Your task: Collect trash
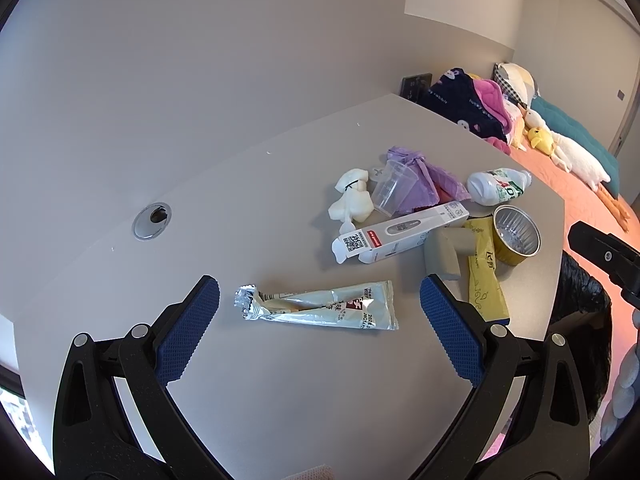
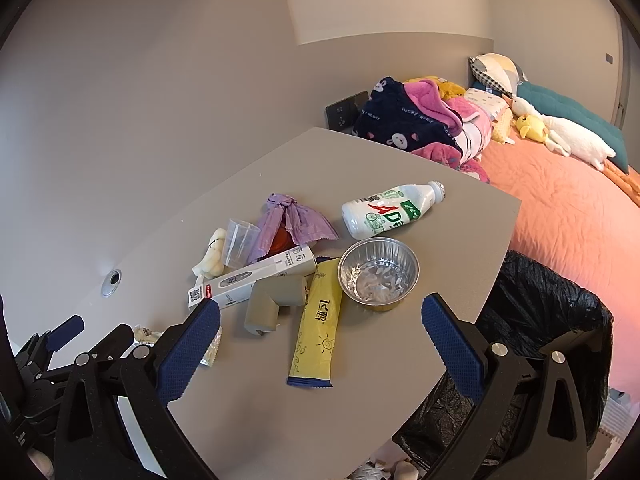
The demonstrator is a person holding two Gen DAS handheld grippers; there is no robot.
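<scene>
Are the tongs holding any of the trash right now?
No, nothing is held. The left tongs are open around the silver wrapper without touching it, and the right tongs hang open above the yellow wrapper.

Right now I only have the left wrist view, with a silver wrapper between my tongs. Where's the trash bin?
Observer: The bin, lined with a black bag, stands just past the table edge on the bed side, with its mouth open.
Operator: Are the right tongs holding anything?
Observer: No. The right tongs are open and empty, above the yellow wrapper.
Operator: Anything left in the foil cup?
Observer: The foil cup stands upright and looks empty inside.
</scene>
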